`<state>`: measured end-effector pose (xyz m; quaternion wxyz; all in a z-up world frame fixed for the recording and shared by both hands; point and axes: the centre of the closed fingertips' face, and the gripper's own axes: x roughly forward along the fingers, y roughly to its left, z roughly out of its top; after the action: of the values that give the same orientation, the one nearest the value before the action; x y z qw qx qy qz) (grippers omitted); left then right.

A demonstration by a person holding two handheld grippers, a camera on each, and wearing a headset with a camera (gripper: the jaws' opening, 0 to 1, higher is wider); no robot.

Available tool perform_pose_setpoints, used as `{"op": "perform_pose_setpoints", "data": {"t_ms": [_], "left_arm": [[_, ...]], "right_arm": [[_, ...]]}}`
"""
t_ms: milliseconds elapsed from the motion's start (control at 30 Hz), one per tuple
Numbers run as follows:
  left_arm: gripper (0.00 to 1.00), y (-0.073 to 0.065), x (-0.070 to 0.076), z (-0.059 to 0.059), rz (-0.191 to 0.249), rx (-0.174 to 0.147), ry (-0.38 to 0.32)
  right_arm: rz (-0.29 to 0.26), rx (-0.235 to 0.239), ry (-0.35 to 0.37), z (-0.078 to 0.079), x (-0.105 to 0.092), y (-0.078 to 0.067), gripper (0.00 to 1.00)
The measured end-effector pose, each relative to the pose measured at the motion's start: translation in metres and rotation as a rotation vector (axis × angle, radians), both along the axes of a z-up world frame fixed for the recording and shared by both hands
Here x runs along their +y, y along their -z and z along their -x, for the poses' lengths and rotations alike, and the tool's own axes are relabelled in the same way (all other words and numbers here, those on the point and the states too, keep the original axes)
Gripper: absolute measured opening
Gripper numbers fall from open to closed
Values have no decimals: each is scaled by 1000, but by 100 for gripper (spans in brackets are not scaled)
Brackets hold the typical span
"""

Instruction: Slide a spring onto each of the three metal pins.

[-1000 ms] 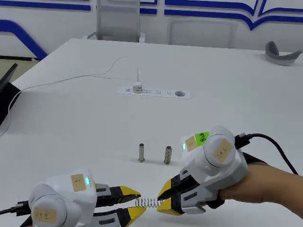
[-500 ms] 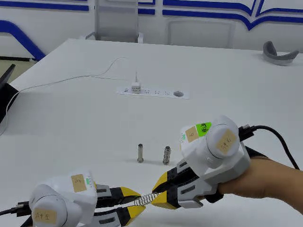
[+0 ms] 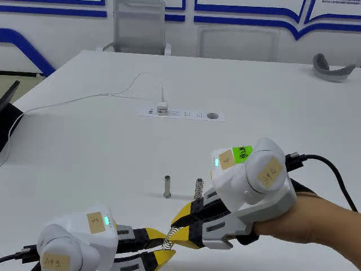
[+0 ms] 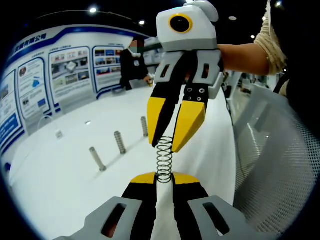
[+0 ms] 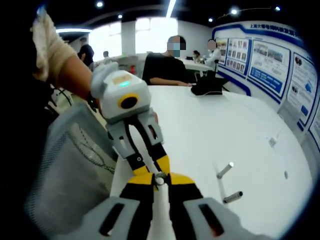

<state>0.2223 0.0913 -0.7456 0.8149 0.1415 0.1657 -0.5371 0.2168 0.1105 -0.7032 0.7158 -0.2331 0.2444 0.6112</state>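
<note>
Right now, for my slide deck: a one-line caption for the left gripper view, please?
Left tool and right tool hold one spring between them; three pins stand behind on the table.

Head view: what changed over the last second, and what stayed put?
The right claw moved left and down toward the left claw, so much less of the thin steel coil spring shows between them. Both claws keep hold of its ends; nothing was released. The left claw barely moved. The bare metal pin and the metal pin already wearing a spring stand where they were.
</note>
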Motion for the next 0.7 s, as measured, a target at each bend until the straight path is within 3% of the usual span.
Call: {"op": "perform_pose_setpoints", "data": {"t_ms": [400,700], "left_arm": [[11,-4,-3,1,26,15,-13],[11,-5,0,-3,30,13,-34]], "right_arm": [[-43,-19,21,-1,10,-6,12],[-71,4,57,-3,8,-7,12]]}}
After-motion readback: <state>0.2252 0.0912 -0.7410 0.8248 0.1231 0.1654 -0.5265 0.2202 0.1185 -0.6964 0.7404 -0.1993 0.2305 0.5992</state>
